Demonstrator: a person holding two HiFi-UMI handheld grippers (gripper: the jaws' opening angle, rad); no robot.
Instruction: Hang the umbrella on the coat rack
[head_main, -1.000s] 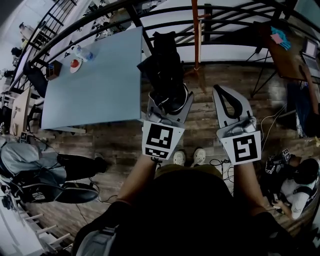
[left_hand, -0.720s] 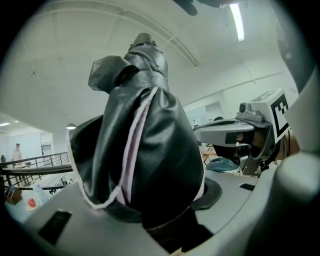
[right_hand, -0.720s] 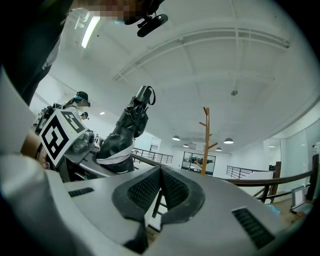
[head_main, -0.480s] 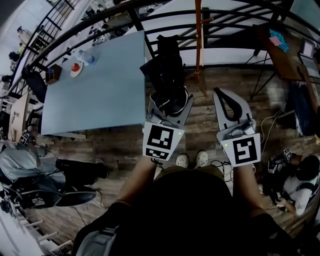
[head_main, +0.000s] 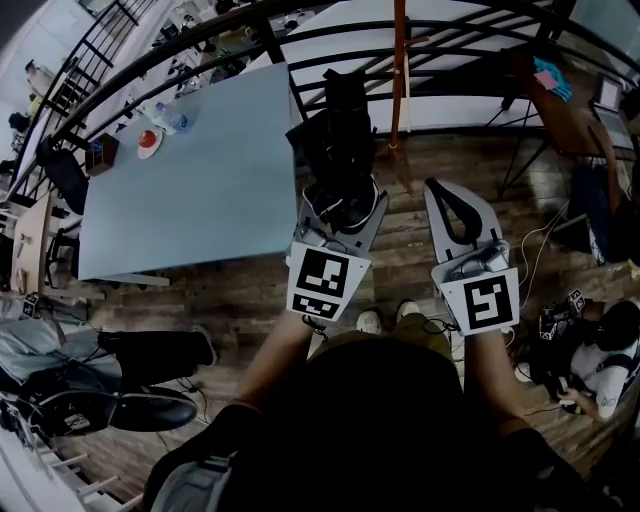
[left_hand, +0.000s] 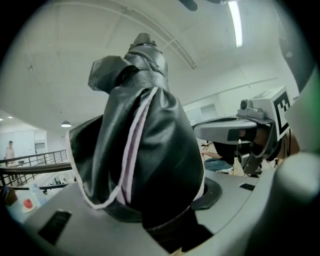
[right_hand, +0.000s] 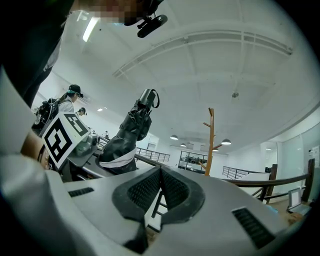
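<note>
A folded black umbrella (head_main: 340, 140) with a pale trim stands upright between the jaws of my left gripper (head_main: 338, 212), which is shut on its lower part. In the left gripper view the umbrella (left_hand: 145, 150) fills the middle. My right gripper (head_main: 442, 190) is held level beside it on the right; its pads meet at the tip and hold nothing. The coat rack (head_main: 398, 70) is an orange wooden pole with pegs, standing ahead by the railing, beyond both grippers. In the right gripper view the coat rack (right_hand: 210, 145) rises right of the umbrella (right_hand: 127, 135).
A blue-grey table (head_main: 190, 170) lies to the left, with a red item and a bottle (head_main: 160, 125) at its far corner. A black railing (head_main: 470, 30) runs behind the rack. People sit low at left (head_main: 60, 350) and right (head_main: 600, 355). Cables lie on the wood floor.
Both grippers have drifted forward together toward the railing and rack, the umbrella still held. The table and floor have slid back in the head view. Neither grip has changed.
</note>
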